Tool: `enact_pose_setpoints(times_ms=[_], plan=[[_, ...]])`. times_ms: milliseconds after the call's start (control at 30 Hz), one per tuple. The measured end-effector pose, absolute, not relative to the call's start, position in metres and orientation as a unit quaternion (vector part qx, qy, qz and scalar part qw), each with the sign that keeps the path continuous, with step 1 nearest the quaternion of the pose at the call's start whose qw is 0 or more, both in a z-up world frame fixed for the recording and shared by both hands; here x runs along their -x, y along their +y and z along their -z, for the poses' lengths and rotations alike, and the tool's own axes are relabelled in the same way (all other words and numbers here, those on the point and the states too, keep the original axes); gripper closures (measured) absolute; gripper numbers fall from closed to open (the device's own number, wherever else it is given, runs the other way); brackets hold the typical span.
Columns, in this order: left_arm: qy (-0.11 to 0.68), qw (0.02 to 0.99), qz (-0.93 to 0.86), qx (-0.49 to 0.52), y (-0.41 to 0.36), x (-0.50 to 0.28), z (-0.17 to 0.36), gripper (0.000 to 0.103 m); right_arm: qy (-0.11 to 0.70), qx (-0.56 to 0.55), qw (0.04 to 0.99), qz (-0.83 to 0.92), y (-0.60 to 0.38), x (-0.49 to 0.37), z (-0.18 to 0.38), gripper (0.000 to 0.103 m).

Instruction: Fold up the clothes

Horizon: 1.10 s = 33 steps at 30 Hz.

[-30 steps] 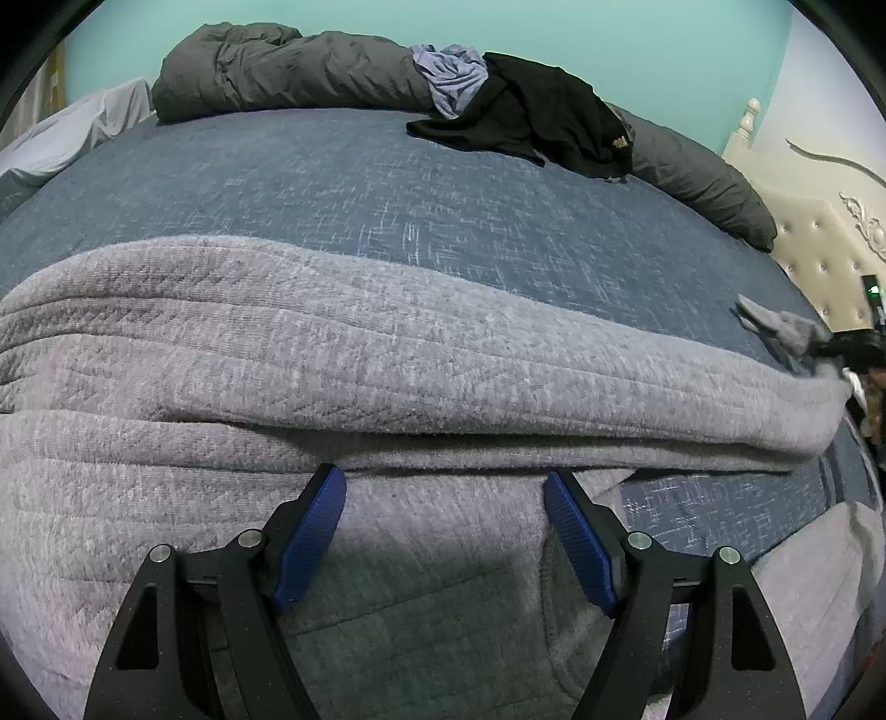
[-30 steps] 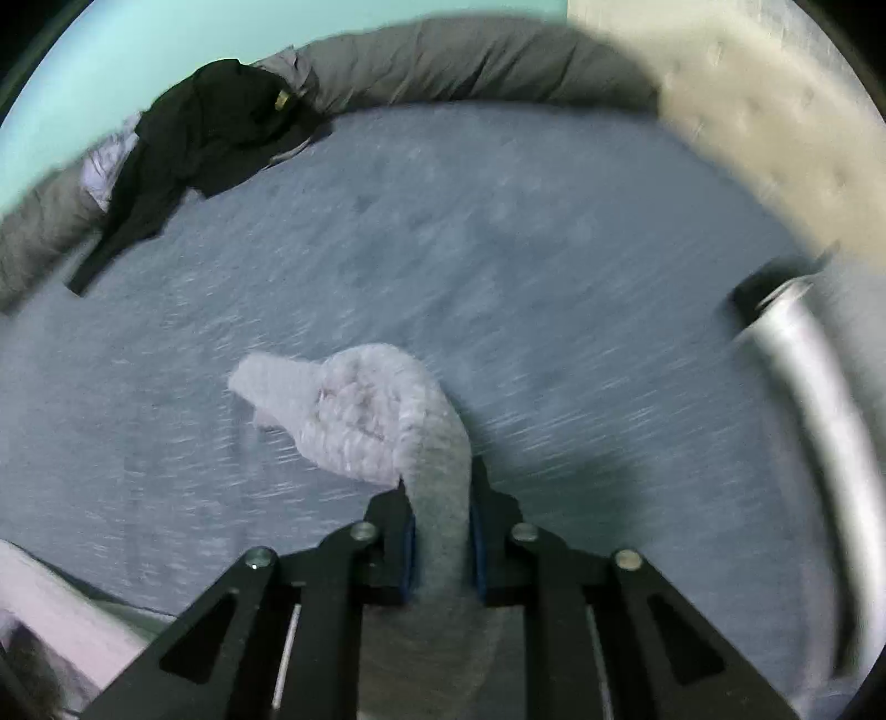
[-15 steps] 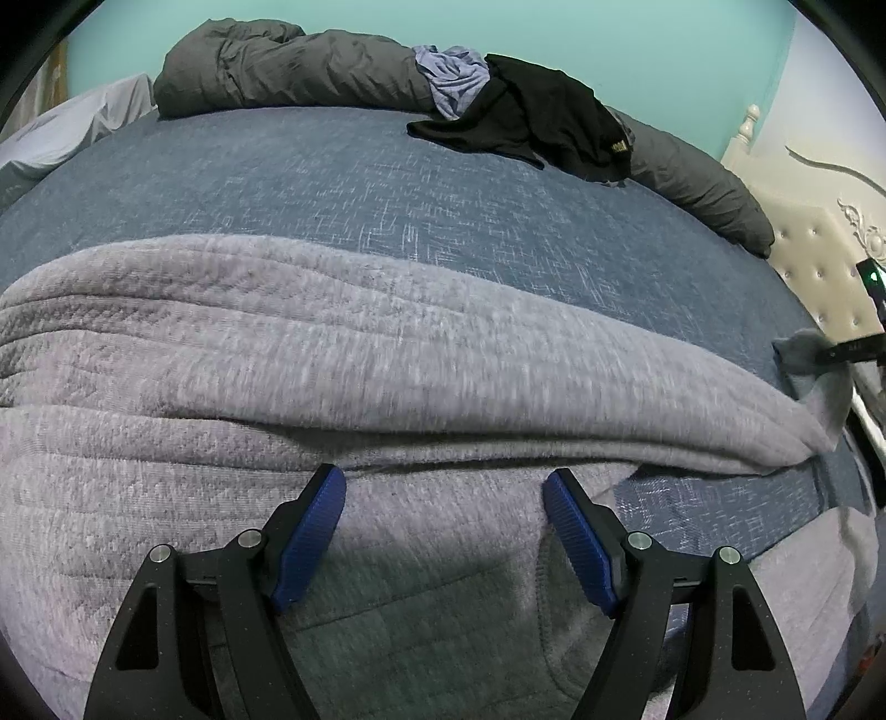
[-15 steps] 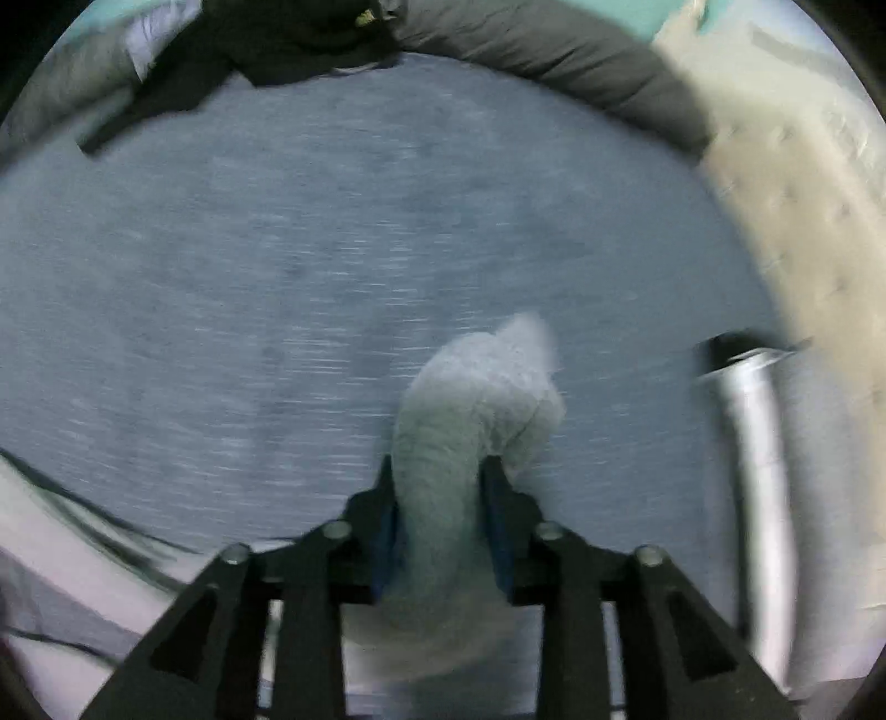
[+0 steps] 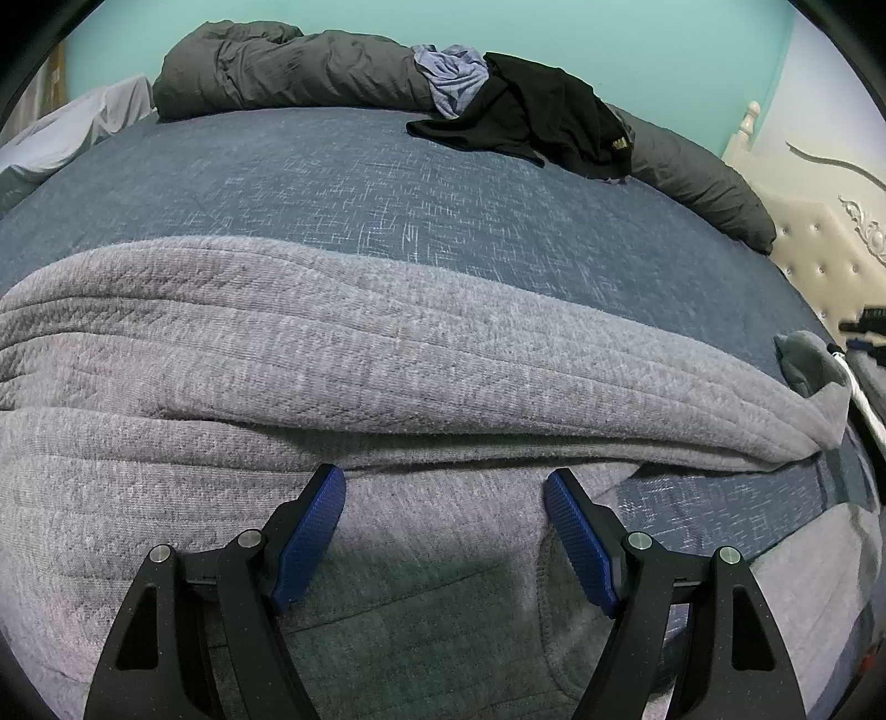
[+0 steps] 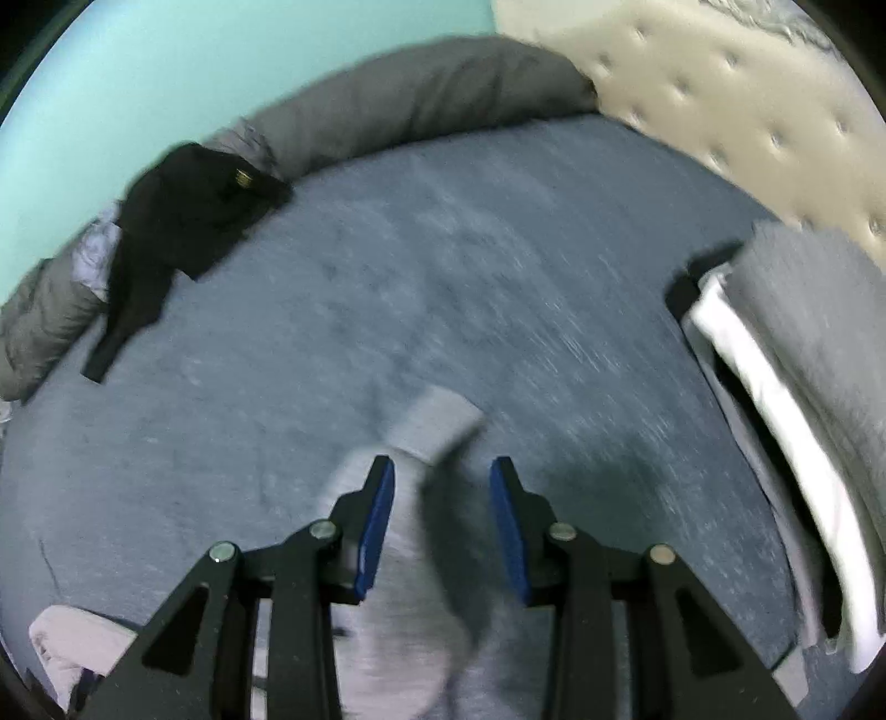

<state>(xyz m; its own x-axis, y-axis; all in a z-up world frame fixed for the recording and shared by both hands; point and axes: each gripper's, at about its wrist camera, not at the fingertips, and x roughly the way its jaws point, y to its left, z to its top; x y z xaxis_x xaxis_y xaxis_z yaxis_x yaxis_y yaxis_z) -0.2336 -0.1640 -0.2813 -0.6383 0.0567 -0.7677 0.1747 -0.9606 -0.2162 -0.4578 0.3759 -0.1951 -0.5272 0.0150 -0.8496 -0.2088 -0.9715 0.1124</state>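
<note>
A bed covered in a blue-grey spread (image 5: 443, 194) fills both views, backed by a turquoise wall (image 5: 609, 33) along the top of the frame and a cream tufted headboard (image 6: 720, 99) at the upper right. A rolled dark grey duvet (image 5: 288, 66) lies along the far edge, with a black garment (image 5: 542, 122) and a pale lilac one (image 5: 451, 75) heaped on it at top centre of the left wrist view.

A grey sweatshirt (image 5: 332, 354) is spread across the middle and lower part of the left wrist view, a long sleeve folded across it toward the right edge. The left gripper (image 5: 446, 498) sits at bottom centre just above the fabric, its blue pads spread wide with nothing between them.

In the blurred right wrist view, the sleeve cuff (image 6: 437, 423) lies on the spread in the lower centre, its tip just ahead of the right gripper (image 6: 442, 482). That gripper's jaws stand apart on either side of the sleeve, not clamping it. Folded white and grey cloth (image 6: 775, 387) sits at the right edge.
</note>
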Motion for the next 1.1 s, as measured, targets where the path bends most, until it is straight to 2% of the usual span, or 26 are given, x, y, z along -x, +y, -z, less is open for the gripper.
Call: enact_pose_setpoints(times_ms=[133,267,433,600,633,700,833,867,900,967,1000,1100], plan=[[0.136,0.033,0.895,-0.424,-0.164,0.234,0.281,0.024,0.109,0.516,0.095,-0.844,0.396,0.453,0.227,0.067],[0.135,0.033,0.895,-0.424,-0.163,0.234,0.282,0.024,0.122,0.538,0.084,-0.83,0.395,0.45,0.258,0.067],[0.134,0.034,0.895,-0.424,-0.162,0.233,0.282,0.024,0.132,0.517,-0.001,-0.846,0.366,0.456,0.261,0.067],[0.131,0.036,0.895,-0.424,-0.159,0.233,0.284,0.024,0.097,0.534,-0.047,-0.838,0.33,0.475,0.27,0.067],[0.131,0.036,0.895,-0.424,-0.159,0.233,0.284,0.024,0.093,0.543,-0.047,-0.833,0.328,0.479,0.276,0.065],[0.13,0.036,0.895,-0.424,-0.159,0.234,0.284,0.024,0.105,0.555,-0.043,-0.824,0.326,0.484,0.286,0.054],[0.13,0.036,0.895,-0.425,-0.158,0.234,0.284,0.024,0.134,0.55,-0.05,-0.823,0.328,0.487,0.295,0.054],[0.129,0.037,0.895,-0.425,-0.158,0.234,0.284,0.024,0.13,0.543,-0.058,-0.828,0.325,0.486,0.294,0.06],[0.127,0.037,0.895,-0.425,-0.158,0.234,0.284,0.023,0.126,0.539,-0.066,-0.83,0.319,0.48,0.29,0.071],[0.123,0.039,0.896,-0.426,-0.156,0.235,0.284,0.023,0.112,0.537,-0.076,-0.833,0.315,0.478,0.289,0.082],[0.123,0.039,0.896,-0.426,-0.156,0.235,0.284,0.023,0.105,0.535,-0.077,-0.835,0.312,0.477,0.288,0.09],[0.124,0.039,0.896,-0.425,-0.157,0.235,0.284,0.023,0.091,0.527,-0.073,-0.842,0.311,0.473,0.279,0.097]])
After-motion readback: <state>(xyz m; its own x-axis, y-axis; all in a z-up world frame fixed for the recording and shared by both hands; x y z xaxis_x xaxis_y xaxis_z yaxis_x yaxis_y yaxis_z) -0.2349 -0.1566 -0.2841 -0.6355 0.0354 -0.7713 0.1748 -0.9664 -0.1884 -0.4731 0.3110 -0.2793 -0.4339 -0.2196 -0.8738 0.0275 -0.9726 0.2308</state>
